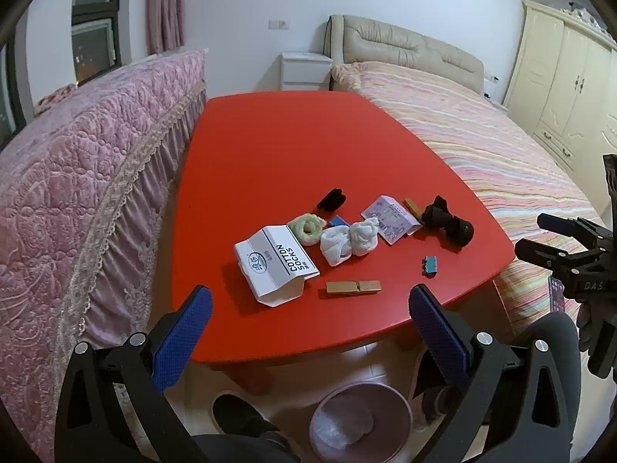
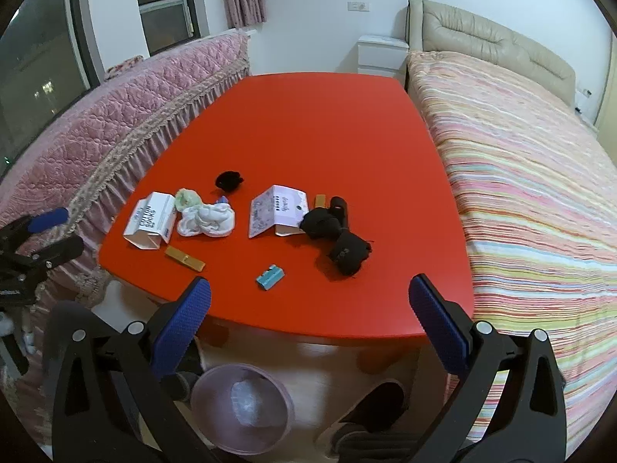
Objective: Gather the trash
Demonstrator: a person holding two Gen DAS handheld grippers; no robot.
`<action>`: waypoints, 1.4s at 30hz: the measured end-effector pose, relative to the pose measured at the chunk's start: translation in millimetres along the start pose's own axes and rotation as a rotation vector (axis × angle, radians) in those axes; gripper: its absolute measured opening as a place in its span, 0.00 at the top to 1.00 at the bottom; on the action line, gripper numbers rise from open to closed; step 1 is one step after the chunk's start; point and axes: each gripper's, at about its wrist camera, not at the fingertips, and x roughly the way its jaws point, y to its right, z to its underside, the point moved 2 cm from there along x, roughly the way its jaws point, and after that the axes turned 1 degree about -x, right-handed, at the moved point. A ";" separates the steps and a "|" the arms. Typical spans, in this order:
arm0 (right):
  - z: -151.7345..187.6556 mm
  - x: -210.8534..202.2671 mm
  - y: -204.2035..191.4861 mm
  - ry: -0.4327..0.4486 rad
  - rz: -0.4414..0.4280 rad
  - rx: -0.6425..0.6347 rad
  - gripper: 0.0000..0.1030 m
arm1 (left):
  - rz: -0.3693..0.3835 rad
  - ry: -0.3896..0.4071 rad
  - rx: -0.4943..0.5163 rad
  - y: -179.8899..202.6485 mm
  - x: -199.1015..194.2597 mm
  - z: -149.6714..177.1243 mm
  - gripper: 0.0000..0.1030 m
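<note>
On the red table (image 1: pixel 277 154) (image 2: pixel 308 123) lie a white "cotton socks" box (image 1: pixel 275 268) (image 2: pixel 150 220), a purple printed card package (image 1: pixel 389 219) (image 2: pixel 277 210), two gold wrappers (image 1: pixel 353 287) (image 2: pixel 184 257) (image 1: pixel 412 205), a small teal wrapper (image 1: pixel 430 264) (image 2: pixel 270 276), white socks (image 1: pixel 347 241) (image 2: pixel 208 222), a green sock (image 1: pixel 307 227) and black socks (image 1: pixel 449 222) (image 2: pixel 335 235). A pink waste bin (image 1: pixel 360 422) (image 2: pixel 241 407) stands on the floor below the table's near edge. My left gripper (image 1: pixel 308 320) and right gripper (image 2: pixel 308 316) are open, empty, hovering before the near edge.
A pink quilted sofa (image 1: pixel 77 177) flanks the table's left side. A striped bed (image 2: pixel 532 177) flanks its right. A white nightstand (image 1: pixel 304 71) stands beyond. The person's dark shoes (image 1: pixel 239 413) (image 2: pixel 370 405) are beside the bin.
</note>
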 end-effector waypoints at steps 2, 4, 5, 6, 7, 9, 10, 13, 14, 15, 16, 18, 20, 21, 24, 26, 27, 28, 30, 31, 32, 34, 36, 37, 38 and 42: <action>-0.3 1.1 -0.3 -0.006 -0.004 0.002 0.03 | -0.008 -0.002 0.007 1.2 -0.2 -0.3 0.05; 0.6 1.5 0.6 -0.008 -0.011 0.006 0.03 | -0.008 0.004 0.002 0.7 -0.6 -0.2 0.05; 0.6 1.4 0.7 -0.009 -0.011 0.007 0.03 | -0.008 0.006 -0.002 0.0 -0.7 -0.1 0.05; 0.8 1.1 0.9 -0.008 -0.012 0.007 0.03 | -0.011 0.008 -0.006 -0.6 -0.7 0.1 0.05; 0.6 0.8 0.8 -0.007 -0.012 0.007 0.03 | -0.014 0.007 -0.008 -1.0 -0.5 0.3 0.05; 0.6 0.1 0.9 -0.005 -0.012 0.009 0.03 | -0.014 0.002 -0.010 -1.2 0.3 0.7 0.05; 0.5 -0.3 1.1 -0.003 -0.012 0.010 0.03 | -0.013 0.000 -0.011 -1.4 0.6 1.0 0.05; 0.1 -0.9 0.6 -0.001 -0.012 0.009 0.03 | -0.014 -0.003 -0.013 -1.8 1.0 2.3 0.05; 0.1 -1.0 0.3 0.000 -0.012 0.009 0.03 | -0.012 -0.004 -0.014 -1.8 1.3 2.5 0.05; 0.1 -1.1 0.3 0.000 -0.011 0.009 0.03 | -0.012 -0.006 -0.014 -1.8 1.6 2.8 0.05; 0.3 -1.1 0.3 0.000 -0.012 0.009 0.03 | -0.013 -0.007 -0.014 -1.8 1.7 3.0 0.05; 0.4 -1.2 0.2 0.000 -0.013 0.008 0.03 | -0.013 -0.007 -0.016 -2.1 1.7 3.5 0.05; 0.9 -1.3 0.1 -0.001 -0.013 0.008 0.03 | -0.013 -0.004 -0.018 -2.5 1.2 3.7 0.05; 1.2 -1.4 0.2 -0.001 -0.014 0.007 0.03 | -0.017 -0.003 -0.018 -2.7 1.0 3.7 0.05; 1.6 -0.9 -0.3 -0.002 -0.014 0.008 0.03 | -0.029 0.004 -0.008 -1.6 1.0 4.5 0.05; 1.7 -0.9 -0.9 -0.003 -0.014 0.007 0.03 | -0.038 0.002 0.001 -0.8 1.5 5.3 0.05; 1.7 -0.9 -1.0 -0.003 -0.013 0.007 0.03 | -0.038 -0.001 0.002 -0.6 1.7 5.6 0.05; 2.2 -0.8 -1.0 -0.004 -0.014 0.006 0.03 | -0.036 -0.004 0.002 -0.6 1.8 5.7 0.05; 2.8 -0.7 -1.4 -0.004 -0.014 0.004 0.03 | -0.034 -0.006 0.004 0.0 1.8 5.7 0.05; 2.7 -0.2 -1.7 -0.004 -0.014 0.004 0.03 | -0.033 -0.008 0.005 -0.1 1.6 5.6 0.05; 2.5 0.1 -1.7 -0.004 -0.015 0.005 0.03 | -0.035 -0.007 0.003 -0.3 1.6 5.6 0.05; 2.5 0.1 -1.8 -0.005 -0.013 0.004 0.03 | -0.033 -0.007 -0.002 -0.6 1.4 5.4 0.05; 2.7 0.1 -1.7 -0.005 -0.014 0.004 0.03 | -0.033 -0.009 -0.008 -1.5 1.7 5.1 0.05; 2.9 0.2 -1.6 -0.005 -0.014 0.004 0.03 | -0.033 -0.010 -0.010 -1.8 1.8 4.9 0.05; 3.2 0.6 -1.9 -0.005 -0.014 0.004 0.03 | -0.032 -0.011 -0.011 -1.9 2.1 4.8 0.05; 3.1 0.6 -2.0 -0.005 -0.015 0.004 0.03 | -0.035 -0.017 -0.004 -1.9 3.0 5.8 0.05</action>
